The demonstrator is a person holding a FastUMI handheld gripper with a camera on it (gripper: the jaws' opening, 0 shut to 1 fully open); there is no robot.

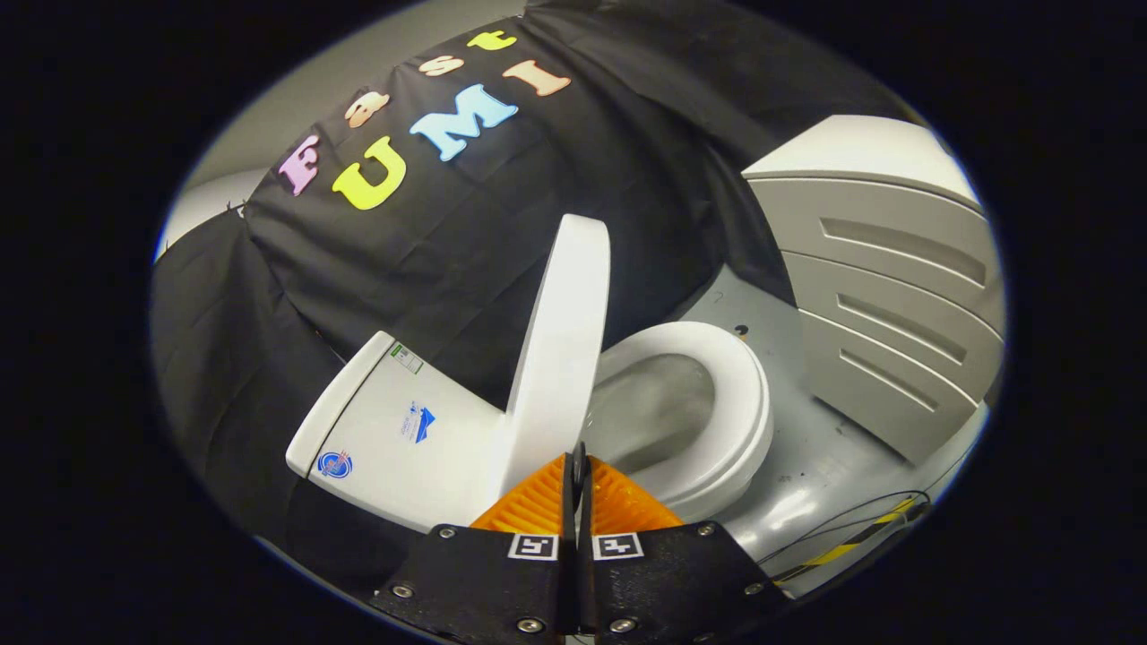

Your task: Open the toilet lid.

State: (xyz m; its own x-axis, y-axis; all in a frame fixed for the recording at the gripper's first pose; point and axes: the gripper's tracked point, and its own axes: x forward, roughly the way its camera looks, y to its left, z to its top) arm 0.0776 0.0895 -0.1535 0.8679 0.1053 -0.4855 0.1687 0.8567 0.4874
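Toilet tank: white, stickers on its top, against the black cloth wall.
Toilet lid: raised, standing on edge just ahead of the fingertips.
Gripper: fingers pressed together, nothing between them.
Toilet bowl: open, inside bare; white seat down.
Grey ribbed panel: beyond the bowl.

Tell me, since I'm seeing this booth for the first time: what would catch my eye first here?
The raised toilet lid stands out, upright just ahead of the gripper, whose fingers are closed together with nothing between them. Beside the lid lies the uncovered seat around the bowl, and on the lid's other side sits the white tank. Beyond the seat rises a grey ribbed panel.
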